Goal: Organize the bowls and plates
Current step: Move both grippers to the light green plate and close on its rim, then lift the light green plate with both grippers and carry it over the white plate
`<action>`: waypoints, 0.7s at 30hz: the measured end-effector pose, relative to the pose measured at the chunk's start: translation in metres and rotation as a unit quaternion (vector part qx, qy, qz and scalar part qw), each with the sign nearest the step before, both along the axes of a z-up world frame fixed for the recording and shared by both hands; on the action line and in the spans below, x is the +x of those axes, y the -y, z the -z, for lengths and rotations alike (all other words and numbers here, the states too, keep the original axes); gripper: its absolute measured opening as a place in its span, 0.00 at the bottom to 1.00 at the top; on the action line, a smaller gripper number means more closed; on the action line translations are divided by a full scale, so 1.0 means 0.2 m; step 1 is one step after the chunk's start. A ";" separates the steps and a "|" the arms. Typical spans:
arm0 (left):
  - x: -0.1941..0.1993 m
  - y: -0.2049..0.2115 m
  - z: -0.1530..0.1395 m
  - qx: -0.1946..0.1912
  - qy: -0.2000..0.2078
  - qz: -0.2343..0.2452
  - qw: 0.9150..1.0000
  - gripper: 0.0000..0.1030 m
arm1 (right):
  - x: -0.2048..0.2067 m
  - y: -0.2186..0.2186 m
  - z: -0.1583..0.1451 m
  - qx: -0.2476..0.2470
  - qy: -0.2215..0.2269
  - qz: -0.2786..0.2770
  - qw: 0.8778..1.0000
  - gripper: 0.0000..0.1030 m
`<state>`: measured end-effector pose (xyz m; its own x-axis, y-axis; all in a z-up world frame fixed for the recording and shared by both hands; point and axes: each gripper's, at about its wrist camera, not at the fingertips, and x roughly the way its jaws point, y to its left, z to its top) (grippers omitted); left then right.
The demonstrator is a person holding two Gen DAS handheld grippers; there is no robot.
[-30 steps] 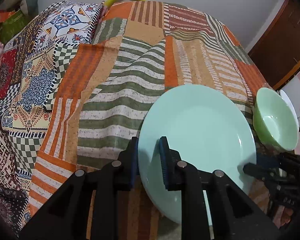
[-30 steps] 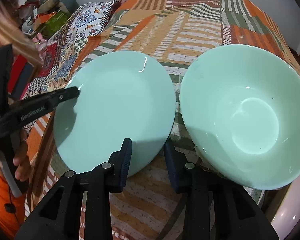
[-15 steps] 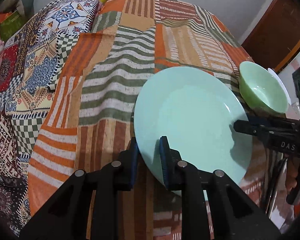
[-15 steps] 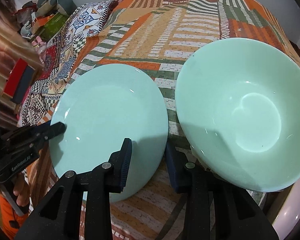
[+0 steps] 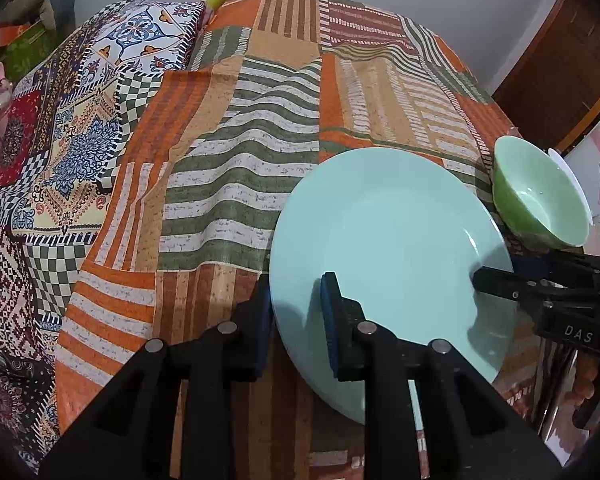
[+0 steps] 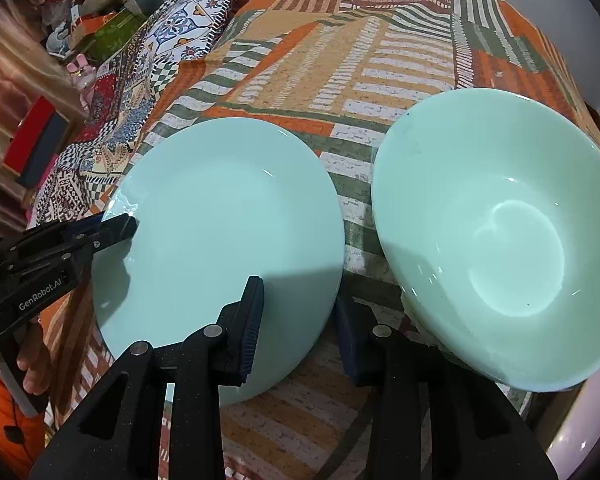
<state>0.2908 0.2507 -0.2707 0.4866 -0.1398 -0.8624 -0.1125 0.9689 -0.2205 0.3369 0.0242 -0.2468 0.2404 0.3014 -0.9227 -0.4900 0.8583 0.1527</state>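
A pale green plate (image 5: 388, 240) sits over the striped orange tablecloth (image 5: 236, 168), gripped on opposite sides of its rim. My left gripper (image 5: 296, 320) is shut on the plate's near-left edge. My right gripper (image 6: 300, 324) is shut on the plate (image 6: 220, 220) at its right edge. Each view also catches the other tool: the right gripper (image 5: 496, 280) at the plate's right rim, the left gripper (image 6: 120, 228) at its left rim. A green bowl (image 6: 500, 232) stands upright just right of the plate, apart from it; the bowl (image 5: 540, 196) is near the table's right edge.
A patterned quilt (image 5: 60, 152) covers the left side. Boxes and toys (image 6: 100, 28) crowd the far left. A white rim (image 5: 560, 164) peeks from behind the bowl. A wooden door (image 5: 560, 68) stands at the right. A hand (image 6: 32, 368) holds the left tool.
The left gripper and the plate have drifted slightly over the cloth. The right gripper has kept still. Both grips on the rim are unchanged.
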 end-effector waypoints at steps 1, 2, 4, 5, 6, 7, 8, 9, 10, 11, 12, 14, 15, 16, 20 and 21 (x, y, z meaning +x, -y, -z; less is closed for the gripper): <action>-0.01 0.00 0.00 0.001 -0.001 0.000 1.000 0.21 | 0.00 0.00 0.00 0.001 -0.001 0.000 1.000 0.30; -0.02 0.01 0.00 0.001 -0.002 -0.001 1.000 0.22 | -0.01 0.00 -0.01 0.002 -0.002 0.000 1.000 0.29; -0.05 0.01 -0.01 -0.002 -0.002 -0.001 1.000 0.22 | -0.03 0.01 -0.02 0.004 0.001 0.000 1.000 0.29; -0.07 0.02 -0.02 -0.004 -0.001 -0.001 1.000 0.22 | -0.04 0.01 -0.03 0.003 0.006 -0.002 1.000 0.29; -0.09 0.02 -0.03 -0.004 0.000 -0.001 1.000 0.22 | -0.06 0.01 -0.04 0.002 0.009 -0.003 1.000 0.29; -0.11 0.03 -0.04 -0.004 0.003 -0.002 1.000 0.22 | -0.07 0.02 -0.05 0.001 0.012 -0.006 1.000 0.29; -0.13 0.03 -0.06 -0.002 0.006 -0.004 1.000 0.22 | -0.08 0.02 -0.05 0.003 0.013 -0.006 1.000 0.29; -0.15 0.04 -0.07 0.000 0.010 -0.005 1.000 0.22 | -0.09 0.03 -0.07 0.009 0.014 -0.006 1.000 0.29; -0.17 0.05 -0.10 0.004 0.016 -0.006 1.000 0.22 | -0.10 0.03 -0.08 0.014 0.014 -0.005 1.000 0.29; -0.19 0.06 -0.12 0.005 0.020 -0.007 1.000 0.22 | -0.11 0.04 -0.10 0.021 0.017 -0.004 1.000 0.29; -0.21 0.06 -0.14 0.005 0.024 -0.008 1.000 0.22 | -0.12 0.05 -0.13 0.027 0.020 -0.003 0.999 0.29; -0.25 0.07 -0.20 0.005 0.033 -0.010 0.999 0.22 | -0.15 0.07 -0.17 0.035 0.029 -0.002 0.999 0.29; -0.27 0.08 -0.23 0.005 0.039 -0.012 0.999 0.22 | -0.17 0.08 -0.20 0.041 0.037 -0.002 0.998 0.29; -0.30 0.09 -0.26 0.006 0.044 -0.013 0.999 0.22 | -0.19 0.09 -0.22 0.045 0.042 -0.002 0.998 0.29; -0.38 0.14 -0.38 0.010 0.066 -0.012 0.998 0.22 | -0.26 0.14 -0.33 0.065 0.067 0.000 0.996 0.29; -0.40 0.15 -0.41 0.009 0.070 -0.011 0.997 0.22 | -0.29 0.16 -0.36 0.070 0.075 0.002 0.995 0.29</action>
<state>0.2101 0.2212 -0.1887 0.6053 -0.1122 -0.7880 -0.1037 0.9705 -0.2178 0.2789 -0.0083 -0.1743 0.3744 0.4240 -0.8246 -0.5131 0.8355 0.1966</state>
